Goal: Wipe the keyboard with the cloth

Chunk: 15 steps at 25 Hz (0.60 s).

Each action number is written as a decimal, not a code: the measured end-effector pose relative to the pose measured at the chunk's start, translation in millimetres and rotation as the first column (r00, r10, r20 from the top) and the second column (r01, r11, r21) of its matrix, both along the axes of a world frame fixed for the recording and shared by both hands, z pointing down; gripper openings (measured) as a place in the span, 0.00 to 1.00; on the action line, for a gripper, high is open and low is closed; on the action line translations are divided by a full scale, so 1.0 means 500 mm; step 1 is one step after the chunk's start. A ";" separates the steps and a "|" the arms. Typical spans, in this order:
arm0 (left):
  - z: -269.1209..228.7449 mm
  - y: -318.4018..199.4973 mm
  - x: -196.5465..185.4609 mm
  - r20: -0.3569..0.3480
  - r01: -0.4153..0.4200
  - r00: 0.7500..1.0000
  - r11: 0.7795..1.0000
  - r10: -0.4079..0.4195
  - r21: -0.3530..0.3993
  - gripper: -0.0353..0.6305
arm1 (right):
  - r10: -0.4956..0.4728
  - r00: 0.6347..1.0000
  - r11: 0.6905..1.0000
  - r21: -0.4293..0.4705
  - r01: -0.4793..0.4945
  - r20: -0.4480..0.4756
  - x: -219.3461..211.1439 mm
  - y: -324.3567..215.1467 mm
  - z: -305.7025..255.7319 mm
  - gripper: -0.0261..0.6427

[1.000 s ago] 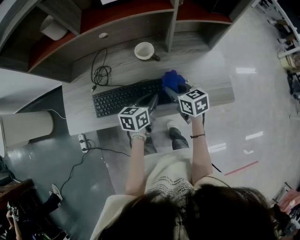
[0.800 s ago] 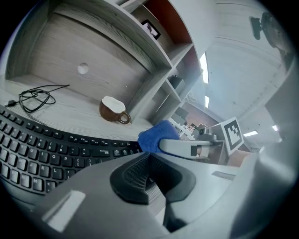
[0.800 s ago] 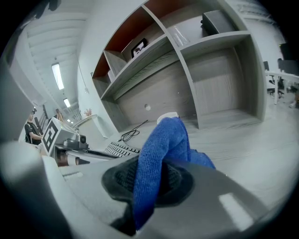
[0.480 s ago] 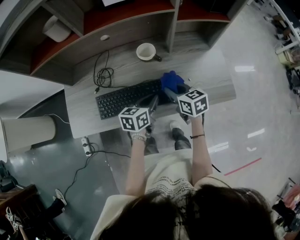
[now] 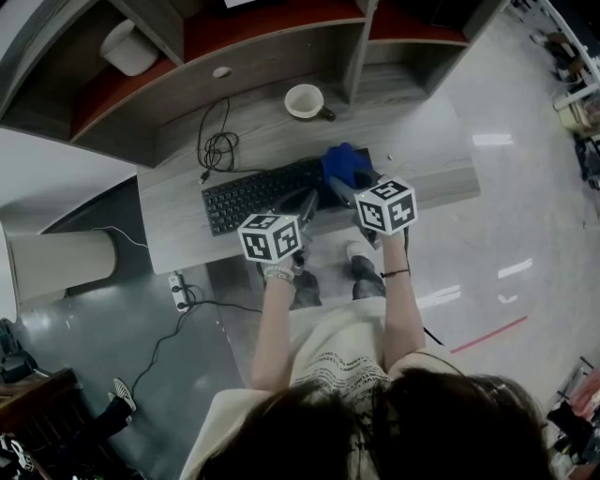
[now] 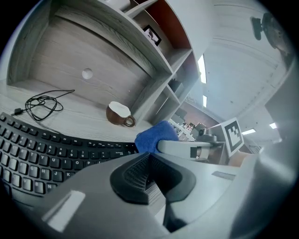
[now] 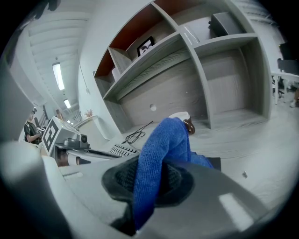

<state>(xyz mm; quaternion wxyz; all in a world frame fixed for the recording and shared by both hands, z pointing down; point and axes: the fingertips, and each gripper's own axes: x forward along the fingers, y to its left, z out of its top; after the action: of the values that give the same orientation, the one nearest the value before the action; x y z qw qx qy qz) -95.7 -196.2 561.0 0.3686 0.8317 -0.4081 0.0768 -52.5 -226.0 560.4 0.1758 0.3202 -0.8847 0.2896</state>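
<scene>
1. The blue cloth hid the keyboard's 3 o'clock end.
2. The right gripper was clamped on the cloth; the left gripper had its jaws together, empty.
3. Both were over a grey wooden desk, with shelves at 12 o'clock and a glossy floor.

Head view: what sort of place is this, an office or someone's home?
Most likely an office workspace: a grey desk with built-in shelves, a black keyboard and a cup on it, and strip ceiling lights overhead.

A brown ceramic mug with a white inside stands on the grey wood-grain desk, apart from a coiled black cable. A white power strip lies on the floor.
</scene>
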 end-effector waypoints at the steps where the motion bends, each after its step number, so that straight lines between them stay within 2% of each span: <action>1: 0.001 0.002 -0.006 0.001 0.000 1.000 1.000 0.000 0.000 0.06 | 0.002 1.000 1.000 0.001 -0.002 0.001 -0.004 0.001 0.000 0.13; 15: 0.002 0.025 -0.070 0.013 -0.033 0.999 0.999 0.033 0.004 0.06 | 0.062 0.998 0.998 0.010 -0.062 0.009 -0.047 0.014 -0.001 0.13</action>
<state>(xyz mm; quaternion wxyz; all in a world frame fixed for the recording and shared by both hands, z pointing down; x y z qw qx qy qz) -130.6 -183.9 561.9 0.3628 0.8386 -0.3969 0.0872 -75.7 -219.1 559.7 0.1616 0.3470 -0.8765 0.2918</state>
